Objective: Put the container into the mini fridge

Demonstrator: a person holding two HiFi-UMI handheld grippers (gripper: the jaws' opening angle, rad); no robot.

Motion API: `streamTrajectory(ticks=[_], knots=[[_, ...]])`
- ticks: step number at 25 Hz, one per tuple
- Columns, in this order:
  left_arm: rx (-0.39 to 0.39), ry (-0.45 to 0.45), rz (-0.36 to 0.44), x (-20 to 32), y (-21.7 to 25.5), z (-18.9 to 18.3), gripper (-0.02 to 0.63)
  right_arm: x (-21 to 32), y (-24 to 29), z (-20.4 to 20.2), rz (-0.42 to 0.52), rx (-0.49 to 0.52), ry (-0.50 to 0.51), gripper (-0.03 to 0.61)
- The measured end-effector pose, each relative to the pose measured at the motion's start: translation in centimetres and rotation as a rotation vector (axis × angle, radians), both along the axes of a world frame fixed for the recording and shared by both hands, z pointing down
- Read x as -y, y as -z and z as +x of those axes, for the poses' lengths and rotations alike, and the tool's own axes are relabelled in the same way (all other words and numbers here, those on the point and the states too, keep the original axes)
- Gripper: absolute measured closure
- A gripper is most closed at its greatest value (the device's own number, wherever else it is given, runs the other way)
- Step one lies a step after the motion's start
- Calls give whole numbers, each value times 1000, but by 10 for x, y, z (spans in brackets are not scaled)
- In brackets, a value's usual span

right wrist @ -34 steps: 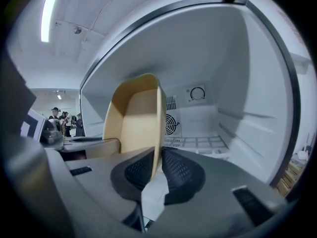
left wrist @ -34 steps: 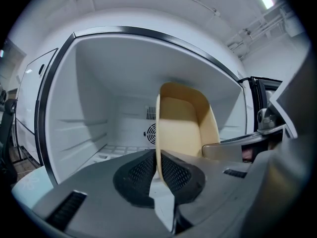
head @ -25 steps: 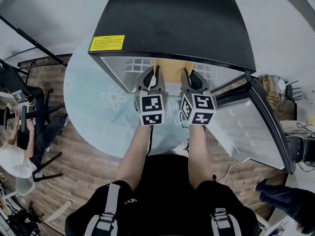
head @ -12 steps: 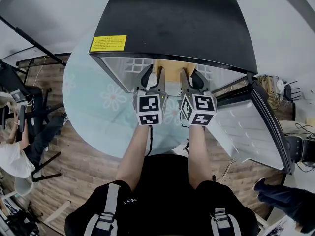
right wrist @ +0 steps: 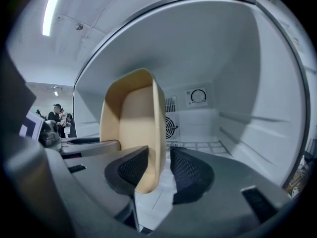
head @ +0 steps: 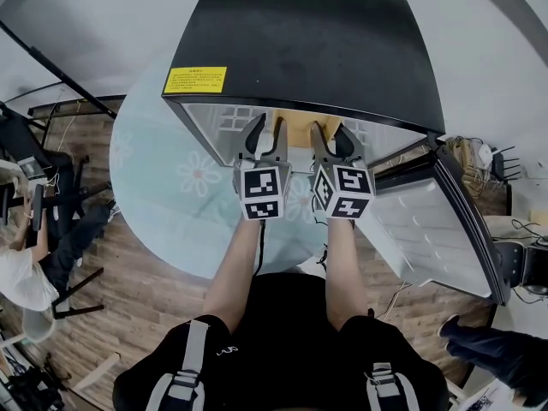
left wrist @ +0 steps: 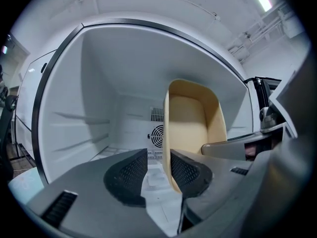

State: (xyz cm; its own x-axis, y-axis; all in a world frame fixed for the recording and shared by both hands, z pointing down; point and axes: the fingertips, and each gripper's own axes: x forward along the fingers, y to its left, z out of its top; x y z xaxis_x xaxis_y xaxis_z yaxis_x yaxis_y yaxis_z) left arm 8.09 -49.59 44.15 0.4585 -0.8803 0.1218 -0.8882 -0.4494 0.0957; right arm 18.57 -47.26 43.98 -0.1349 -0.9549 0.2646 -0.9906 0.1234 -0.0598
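Observation:
The tan container (head: pixel 299 130) sits just inside the mouth of the black mini fridge (head: pixel 308 41), between my two grippers. My left gripper (head: pixel 266 132) has its jaws opening. The container's left wall (left wrist: pixel 190 123) stands between them, against the right pad, with a gap to the left pad (left wrist: pixel 130 172). My right gripper (head: pixel 330 134) also has its jaws opening. The container's right wall (right wrist: pixel 131 118) lies against its left pad, clear of the right pad (right wrist: pixel 190 172). The white fridge floor (left wrist: pixel 156 182) shows under both.
The fridge door (head: pixel 428 221) hangs open to the right. A fan grille (left wrist: pixel 157 135) and a dial (right wrist: pixel 198 96) are on the back wall. The fridge stands on a round flowered table (head: pixel 171 187). A seated person (head: pixel 26 272) is at far left.
Both grippers' jaws have spread from nearly shut to wide, releasing their pinch on the container's walls. The hands have stayed at the fridge mouth.

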Motion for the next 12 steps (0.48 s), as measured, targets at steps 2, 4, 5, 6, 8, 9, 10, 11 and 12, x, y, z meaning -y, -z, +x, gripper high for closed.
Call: streamTrajectory(ticks=[2, 4, 5, 6, 8, 9, 10, 11, 12], knots=[[3, 4, 11, 2, 2, 0, 468, 3, 0, 2, -5, -9, -6, 433], [4, 3, 19, 4, 3, 0, 468, 6, 0, 3, -7, -16, -11, 433], [5, 3, 24, 5, 3, 1, 468, 8, 1, 4, -8, -19, -14, 433], [6, 2, 28, 6, 4, 1, 468, 10, 1, 4, -8, -23, -16, 433], [8, 5, 36, 8, 5, 1, 468, 12, 1, 4, -8, -31, -19, 433], [8, 6, 39, 9, 5, 0, 468, 13, 1, 3, -8, -35, -20, 433], [7, 7, 41, 10, 4, 0, 468, 14, 1, 3, -6, -38, -21, 433], [6, 7, 42, 10, 4, 0, 468, 14, 2, 4, -4, -40, -23, 433], [4, 8, 42, 11, 4, -1, 468, 14, 2, 4, -1, -42, -24, 433]])
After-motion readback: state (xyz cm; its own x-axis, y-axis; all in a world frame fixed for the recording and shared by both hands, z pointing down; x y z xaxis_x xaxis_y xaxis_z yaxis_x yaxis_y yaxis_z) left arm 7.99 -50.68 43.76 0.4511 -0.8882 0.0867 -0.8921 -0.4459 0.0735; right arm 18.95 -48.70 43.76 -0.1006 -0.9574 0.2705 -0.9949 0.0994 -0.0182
